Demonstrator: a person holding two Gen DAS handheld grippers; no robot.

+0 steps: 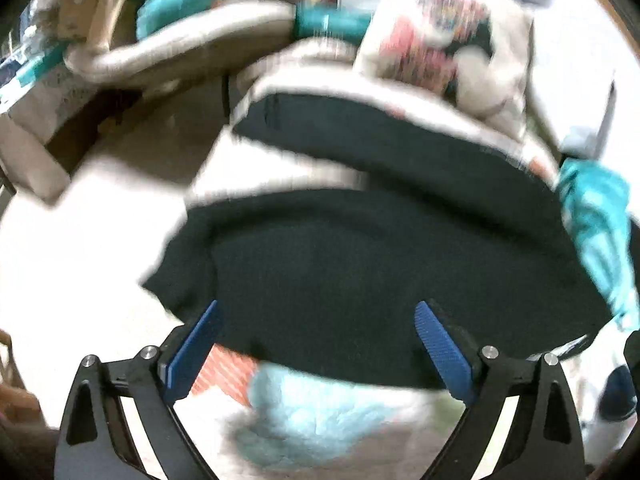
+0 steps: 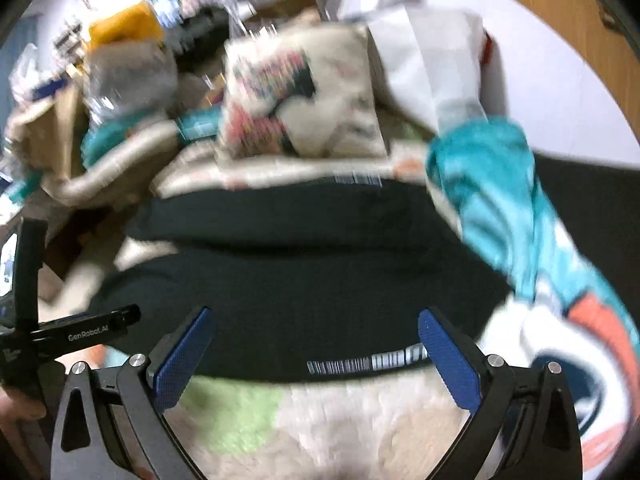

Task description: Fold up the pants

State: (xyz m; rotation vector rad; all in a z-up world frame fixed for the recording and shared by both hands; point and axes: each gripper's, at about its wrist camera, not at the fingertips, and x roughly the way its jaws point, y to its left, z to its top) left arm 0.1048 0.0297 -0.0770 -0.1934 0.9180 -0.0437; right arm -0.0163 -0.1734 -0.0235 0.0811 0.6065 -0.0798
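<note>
Black pants (image 1: 360,264) lie spread on a fluffy patterned blanket (image 1: 320,416), their two legs running side by side across the view with a pale gap between. My left gripper (image 1: 320,320) is open, its blue pads (image 1: 196,344) hovering over the near edge of the pants, holding nothing. In the right wrist view the same pants (image 2: 304,280) fill the middle, with a white striped hem band (image 2: 368,360) at the near edge. My right gripper (image 2: 316,328) is open over that edge, empty. The left gripper's body (image 2: 80,332) shows at the left. Both views are motion-blurred.
A printed cushion (image 2: 300,96) lies beyond the pants. A teal, white and orange cloth (image 2: 520,220) lies at the right, also in the left wrist view (image 1: 600,232). Beige tubing and clutter (image 1: 168,40) sit at the far left. A wooden wall (image 2: 540,20) stands behind.
</note>
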